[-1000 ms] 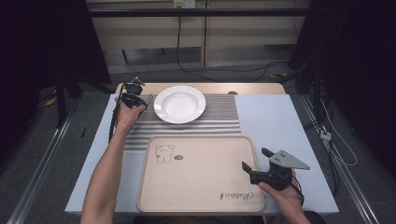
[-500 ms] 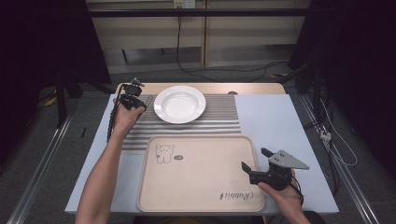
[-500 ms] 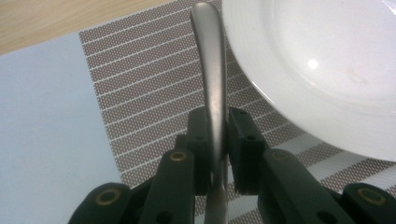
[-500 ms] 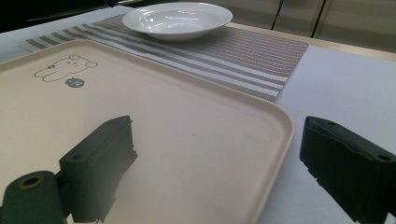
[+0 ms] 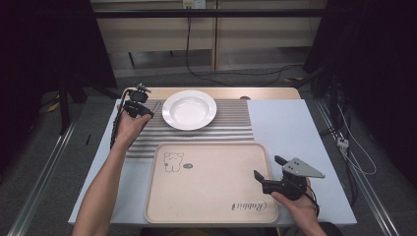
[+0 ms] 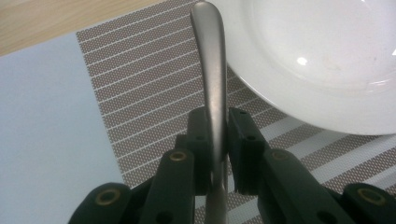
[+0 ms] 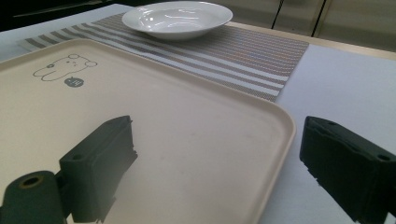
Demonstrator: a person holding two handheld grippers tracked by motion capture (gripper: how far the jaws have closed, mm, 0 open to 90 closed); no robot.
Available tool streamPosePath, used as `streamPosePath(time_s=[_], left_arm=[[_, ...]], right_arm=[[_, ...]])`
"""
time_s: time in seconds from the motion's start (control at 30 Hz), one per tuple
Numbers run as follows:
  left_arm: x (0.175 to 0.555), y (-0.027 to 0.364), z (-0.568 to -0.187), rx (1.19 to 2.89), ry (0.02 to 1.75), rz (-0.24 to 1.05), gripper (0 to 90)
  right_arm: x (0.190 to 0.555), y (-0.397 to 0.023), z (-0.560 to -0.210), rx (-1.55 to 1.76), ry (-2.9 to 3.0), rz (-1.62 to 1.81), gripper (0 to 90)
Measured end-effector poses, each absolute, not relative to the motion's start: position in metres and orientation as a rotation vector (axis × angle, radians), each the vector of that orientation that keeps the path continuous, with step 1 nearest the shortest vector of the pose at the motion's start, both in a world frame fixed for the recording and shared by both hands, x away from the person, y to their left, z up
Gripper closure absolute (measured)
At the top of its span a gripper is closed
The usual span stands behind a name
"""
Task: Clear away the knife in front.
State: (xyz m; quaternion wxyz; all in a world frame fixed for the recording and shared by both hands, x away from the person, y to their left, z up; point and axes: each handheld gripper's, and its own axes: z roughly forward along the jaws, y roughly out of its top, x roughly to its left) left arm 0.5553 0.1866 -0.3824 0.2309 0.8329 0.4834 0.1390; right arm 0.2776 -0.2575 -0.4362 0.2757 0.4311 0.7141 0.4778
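Left gripper point(image 6: 215, 140) clamped; right gripper point(image 7: 217, 163) fingers apart.

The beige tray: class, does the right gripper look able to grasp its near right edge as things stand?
Probably yes: the right gripper is open, its jaws straddling the beige tray at its rim, with nothing between them.

A recording bench in a laboratory or test room, arranged to imitate a dining setting. The table point(image 5: 305, 123) stands on a grey floor between metal rails point(image 5: 46, 162), against dark curtaining point(image 5: 378, 73) on both sides and plain beige cabinet fronts point(image 5: 162, 34) behind. Loose cables point(image 5: 216, 73) run across the floor to a wall socket point(image 5: 193, 4), and more cabling point(image 5: 351, 152) hangs at the right edge of the table. The domestic props are few and neatly laid: a striped placemat point(image 5: 221, 125), a white plate point(image 5: 189, 109) and a beige tray point(image 5: 211, 182) printed with a bear
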Motion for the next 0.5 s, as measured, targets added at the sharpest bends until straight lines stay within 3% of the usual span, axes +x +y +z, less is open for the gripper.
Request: streamPosePath(time_s=[0.5], left_arm=[[0.535,0.174,-0.384,2.322,1.254,0.352,80.0]], right_arm=[[0.278,-0.257,-0.436,1.157,1.92,1.285,10.1]])
